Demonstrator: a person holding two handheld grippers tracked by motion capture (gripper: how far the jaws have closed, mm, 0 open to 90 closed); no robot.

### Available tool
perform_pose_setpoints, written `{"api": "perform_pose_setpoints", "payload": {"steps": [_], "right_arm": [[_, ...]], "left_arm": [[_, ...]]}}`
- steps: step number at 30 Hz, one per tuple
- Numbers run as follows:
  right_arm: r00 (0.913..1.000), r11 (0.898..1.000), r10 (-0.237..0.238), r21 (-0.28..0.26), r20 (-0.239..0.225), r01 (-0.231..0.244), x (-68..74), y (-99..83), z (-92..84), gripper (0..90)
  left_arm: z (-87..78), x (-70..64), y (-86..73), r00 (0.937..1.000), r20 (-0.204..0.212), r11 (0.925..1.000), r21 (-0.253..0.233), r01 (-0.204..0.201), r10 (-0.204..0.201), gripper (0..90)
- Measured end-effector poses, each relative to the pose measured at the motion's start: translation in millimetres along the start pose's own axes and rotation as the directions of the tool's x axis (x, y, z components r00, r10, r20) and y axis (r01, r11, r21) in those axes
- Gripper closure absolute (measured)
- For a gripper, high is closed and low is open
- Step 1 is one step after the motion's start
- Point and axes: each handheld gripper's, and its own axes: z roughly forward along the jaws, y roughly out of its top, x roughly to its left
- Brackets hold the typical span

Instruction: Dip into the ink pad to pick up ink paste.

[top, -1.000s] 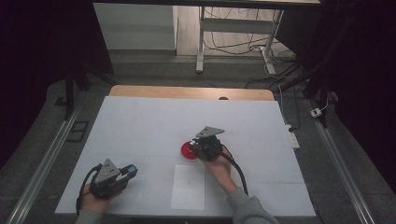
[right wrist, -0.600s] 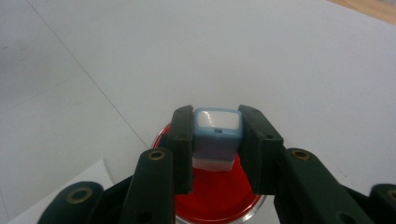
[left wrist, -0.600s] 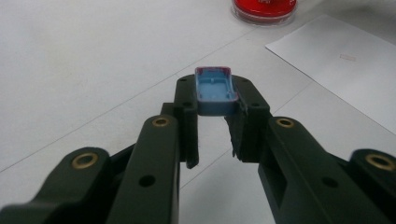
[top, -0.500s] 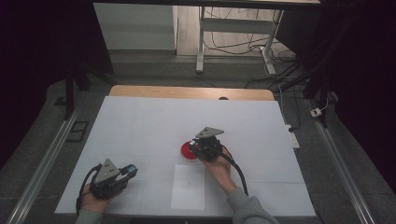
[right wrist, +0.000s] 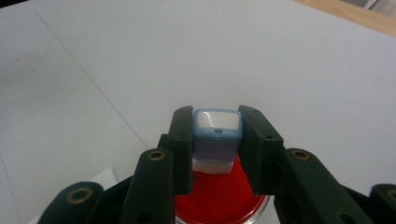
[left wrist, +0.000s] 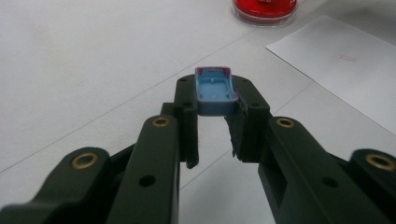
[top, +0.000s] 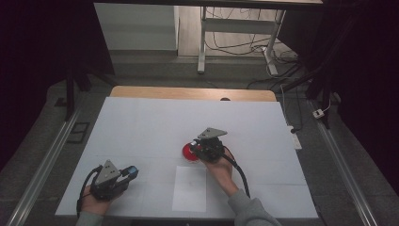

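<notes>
Nothing has moved since the earlier frames; both hands sit where they were. Left gripper (left wrist: 217, 119) is clamped on a small blue cap (left wrist: 215, 89), held low near the front left of the white table (top: 141, 127), well apart from the red dish (left wrist: 265, 9). Right gripper (right wrist: 215, 140) grips a blue-and-white stamp block (right wrist: 216, 130) directly over the red dish (right wrist: 219, 198), just behind the paper sheet (top: 189, 187).

We see a light blue cap (left wrist: 215, 91) with a magenta rim between black jaws, and a pale blue stamp body (right wrist: 216, 135) with a white face above a red ink pad (right wrist: 219, 196). The counter (top: 141, 127) is white, its far edge tan, and a white paper sheet (top: 189, 188) lies on it.
</notes>
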Motion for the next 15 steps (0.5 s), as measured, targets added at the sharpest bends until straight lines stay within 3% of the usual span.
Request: {"api": "perform_pose_setpoints", "payload": {"steps": [15], "right_arm": [[0.9998,0.995,0.018,-0.095,-0.003,-0.018,-1.3,11.1,-22.4,66.8]], "left_arm": [[0.6,-0.4,0.0,1.0,-0.001,1.0,0.001,-0.001,0.001,74.0]]}}
